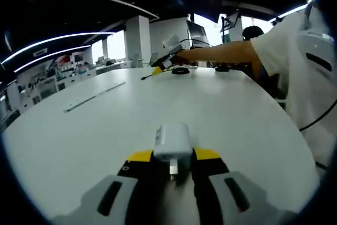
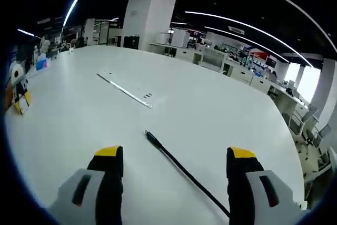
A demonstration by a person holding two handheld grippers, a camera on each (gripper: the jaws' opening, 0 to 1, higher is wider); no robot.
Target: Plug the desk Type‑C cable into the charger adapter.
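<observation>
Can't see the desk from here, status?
Left tool shut on adapter. Right tool open, cable lying between its jaws on table, unplugged. Nothing in the way.

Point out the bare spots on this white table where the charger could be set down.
The white table is bare between the black cable tip and the long strip, and beyond that strip. In the left gripper view it is bare ahead of the charger adapter, held in the left gripper. Crowded: the far edge, near the right gripper.
</observation>
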